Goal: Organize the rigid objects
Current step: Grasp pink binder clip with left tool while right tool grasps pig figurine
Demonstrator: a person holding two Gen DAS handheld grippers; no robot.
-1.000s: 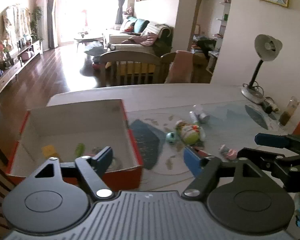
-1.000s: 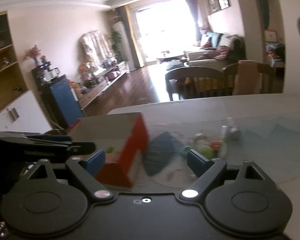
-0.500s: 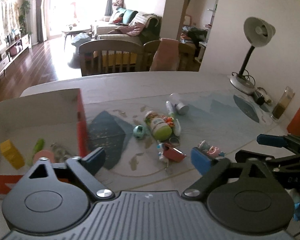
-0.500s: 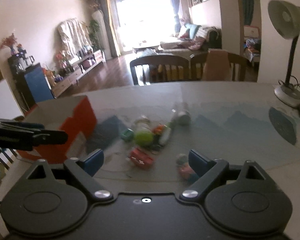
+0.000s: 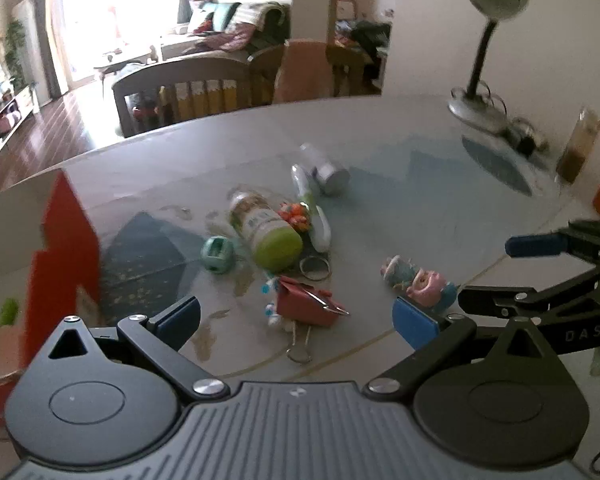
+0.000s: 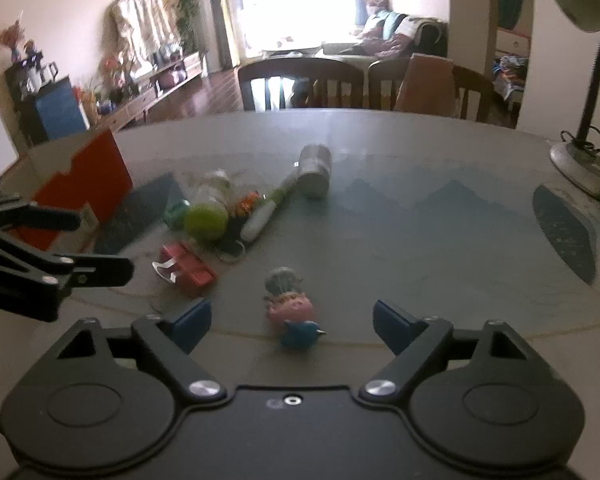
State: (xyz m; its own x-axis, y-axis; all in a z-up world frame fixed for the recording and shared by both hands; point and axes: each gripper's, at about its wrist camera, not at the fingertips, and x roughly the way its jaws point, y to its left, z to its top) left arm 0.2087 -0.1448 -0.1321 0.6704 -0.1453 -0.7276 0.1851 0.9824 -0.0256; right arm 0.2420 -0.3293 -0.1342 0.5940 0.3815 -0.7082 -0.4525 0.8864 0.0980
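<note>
A few bits already lie in the red box (image 5: 66, 240), but the jar (image 5: 266, 228), clip (image 5: 306, 306) and pig toy (image 5: 418, 280) remain on the tabletop (image 5: 420, 208), left claw (image 5: 296, 320) spread empty, right claw (image 6: 292, 322) empty, closing slightly around the pig toy.

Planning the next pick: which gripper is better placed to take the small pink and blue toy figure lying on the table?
Right. The small pink and blue toy figure lies just ahead, centred between the right gripper fingers, whose jaws are closing with nothing gripped yet. The left gripper, jaws opening, faces the red binder clip instead.
</note>
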